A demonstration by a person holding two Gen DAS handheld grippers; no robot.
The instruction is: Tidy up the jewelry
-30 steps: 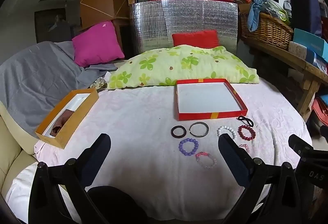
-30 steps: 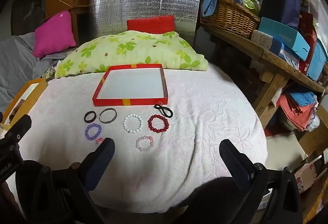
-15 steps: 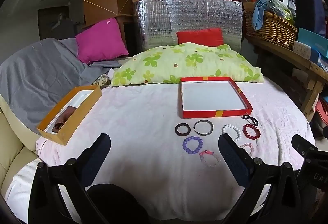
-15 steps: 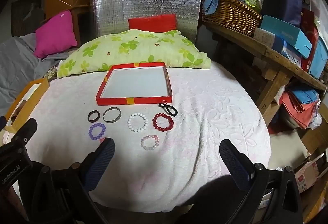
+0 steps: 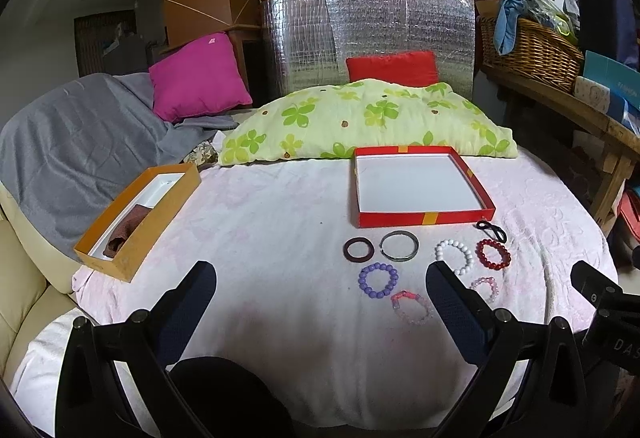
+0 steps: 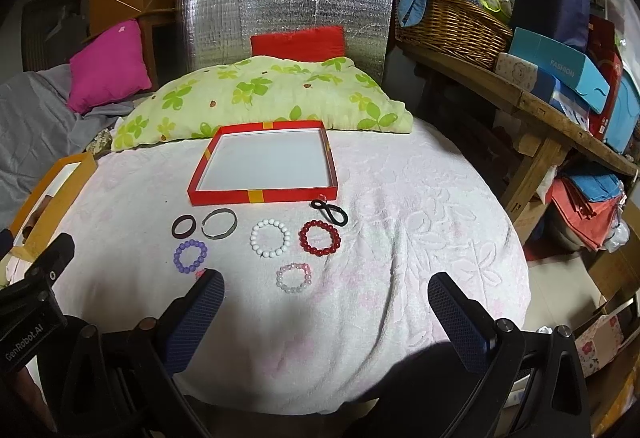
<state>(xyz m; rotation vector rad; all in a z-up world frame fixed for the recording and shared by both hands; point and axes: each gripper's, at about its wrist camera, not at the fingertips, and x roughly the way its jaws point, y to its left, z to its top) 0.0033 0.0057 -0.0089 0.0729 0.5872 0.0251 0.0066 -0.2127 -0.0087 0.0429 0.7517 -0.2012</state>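
Note:
Several bracelets lie on the pink-white cloth in front of an empty red box with a white floor. Among them are a purple bead bracelet, a white one, a dark red one, a pale pink one, a grey bangle, a dark ring and a black hair tie. My left gripper hovers open near the front edge, left of the bracelets. My right gripper is open too, just short of the pale pink bracelet. Neither holds anything.
An orange box with a brown cloth inside sits at the table's left edge. A green-leaf pillow lies behind the red box. A wooden shelf with a basket and boxes runs along the right. The round table drops away at right.
Both views have shifted slightly, with the box and bracelets sliding a little to the right in frame. Both grippers stay open and nothing on the table has moved.

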